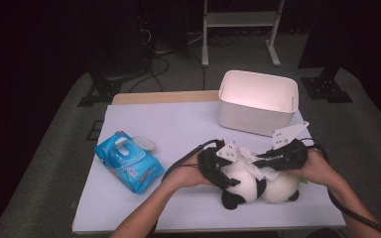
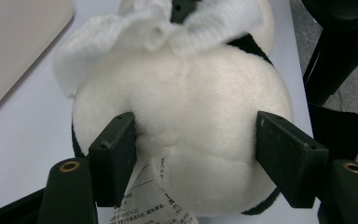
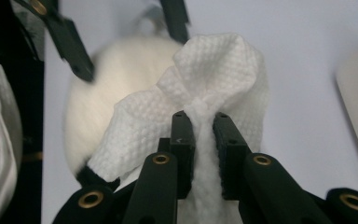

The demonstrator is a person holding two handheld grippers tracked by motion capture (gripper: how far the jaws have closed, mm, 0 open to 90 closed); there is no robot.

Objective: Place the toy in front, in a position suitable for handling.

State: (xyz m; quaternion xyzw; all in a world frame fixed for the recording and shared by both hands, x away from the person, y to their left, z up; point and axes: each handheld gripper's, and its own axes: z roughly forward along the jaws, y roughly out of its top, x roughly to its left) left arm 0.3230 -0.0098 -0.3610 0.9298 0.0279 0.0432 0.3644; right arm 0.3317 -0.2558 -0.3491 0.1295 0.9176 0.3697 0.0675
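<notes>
Blue wipes pack (image 1: 127, 161) near left on desk (image 1: 178, 126), lid flipped open. White bin (image 1: 257, 101) far right. Metal frame (image 1: 240, 29) on floor beyond.

Two bare forearms come in from the bottom of the high view and angle toward each other over the table. The left hand (image 1: 191, 174) grips the left gripper (image 1: 217, 169), whose black jaws stand wide apart and press into both sides of a plush panda (image 2: 186, 121). The right hand (image 1: 317, 167) holds the right gripper (image 1: 268, 161), pointed leftward toward the other hand. Its jaws are nearly together, pinching a bunched white wipe (image 3: 205, 112) between them. A black cable trails from each gripper back past the wrists.
</notes>
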